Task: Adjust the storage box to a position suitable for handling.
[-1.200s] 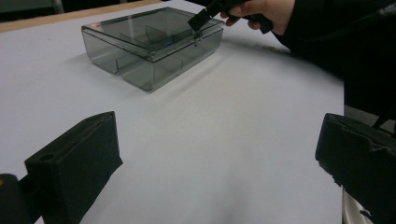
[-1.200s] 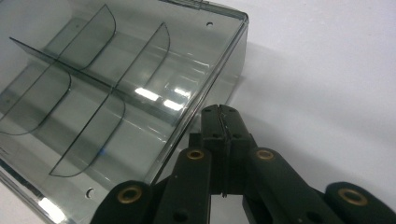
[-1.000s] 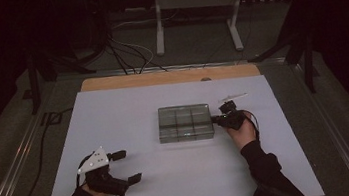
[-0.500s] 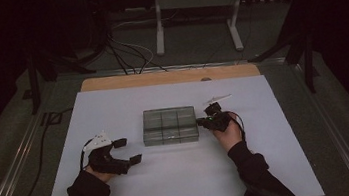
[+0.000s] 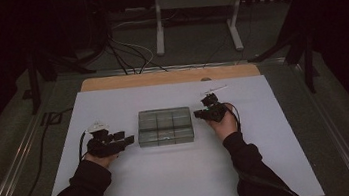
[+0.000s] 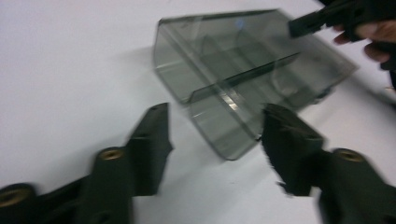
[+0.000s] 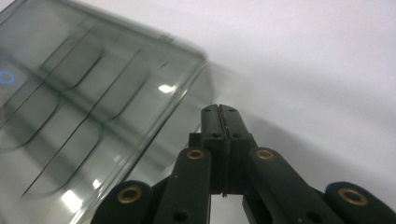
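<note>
A clear grey plastic compartment box (image 5: pixel 165 126) lies flat on the white table cover (image 5: pixel 183 187). My left gripper (image 5: pixel 126 140) sits just left of the box, pointing at it. In the left gripper view the jaws (image 6: pixel 215 112) stand apart with the near corner of the box (image 6: pixel 243 70) showing between their tips, untouched. They have just been closing. My right gripper (image 5: pixel 198 114) is at the box's right side, its jaws shut together on nothing (image 7: pixel 219 108), tips right by the box wall (image 7: pixel 70 102). The left gripper view catches its tip (image 6: pixel 303 23) at the far side.
A wooden strip (image 5: pixel 170 77) borders the far edge of the cover. Beyond the table stand a metal frame (image 5: pixel 193 20) and loose cables (image 5: pixel 126 53) on the floor. Metal rails (image 5: pixel 14 163) run along both table sides.
The box has slid leftward with my right gripper following against its right side. My left gripper has moved up and right toward the box, and its jaws have narrowed.
</note>
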The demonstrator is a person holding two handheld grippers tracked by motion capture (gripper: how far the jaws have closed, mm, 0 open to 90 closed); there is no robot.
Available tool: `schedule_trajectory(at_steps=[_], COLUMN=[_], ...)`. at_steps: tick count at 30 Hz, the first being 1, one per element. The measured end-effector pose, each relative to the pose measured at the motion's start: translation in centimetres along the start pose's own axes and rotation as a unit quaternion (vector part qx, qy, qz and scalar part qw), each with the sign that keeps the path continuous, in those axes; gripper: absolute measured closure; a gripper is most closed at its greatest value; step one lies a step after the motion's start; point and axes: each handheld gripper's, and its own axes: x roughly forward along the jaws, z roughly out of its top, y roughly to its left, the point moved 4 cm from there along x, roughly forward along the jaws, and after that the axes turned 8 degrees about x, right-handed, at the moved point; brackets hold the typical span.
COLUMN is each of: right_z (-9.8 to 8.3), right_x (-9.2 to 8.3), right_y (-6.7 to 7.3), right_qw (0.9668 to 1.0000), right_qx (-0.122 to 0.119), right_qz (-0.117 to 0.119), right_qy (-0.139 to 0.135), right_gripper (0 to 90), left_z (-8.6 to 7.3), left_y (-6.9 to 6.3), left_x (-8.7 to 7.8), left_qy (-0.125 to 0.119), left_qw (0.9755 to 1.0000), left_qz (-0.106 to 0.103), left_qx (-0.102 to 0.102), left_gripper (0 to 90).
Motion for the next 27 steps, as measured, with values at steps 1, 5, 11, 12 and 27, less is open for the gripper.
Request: schedule_trajectory(at_steps=[1, 5, 11, 12, 27], right_z=[0.3, 1.1, 2.5, 2.7, 3.2], right_x=[0.3, 1.5, 2.7, 2.9, 4.2], right_y=[-0.2, -0.9, -1.5, -1.5, -0.5], right_qw=[1.0, 0.9998, 0.9996, 0.9995, 0.9994], right_qx=[0.003, 0.012, 0.027, 0.029, 0.027], right_qz=[-0.002, -0.012, -0.007, -0.006, 0.015], right_qy=[0.002, 0.007, 0.007, 0.007, 0.012], right_gripper=[90.0, 90.0, 90.0, 90.0, 90.0], left_z=[0.0, -0.2, -0.3, -0.3, 0.2], left_y=[0.1, 0.2, 0.1, 0.2, -0.2], left_x=[0.3, 1.7, 3.1, 3.3, 3.0], left_qy=[0.005, 0.036, 0.066, 0.069, 0.073], left_qw=[0.9999, 0.9989, 0.9971, 0.9969, 0.996], left_qz=[0.006, 0.007, -0.005, -0.006, -0.038], left_qx=[0.007, 0.028, 0.037, 0.037, 0.036], left_gripper=[54.6, 72.1, 90.0, 90.0, 90.0])
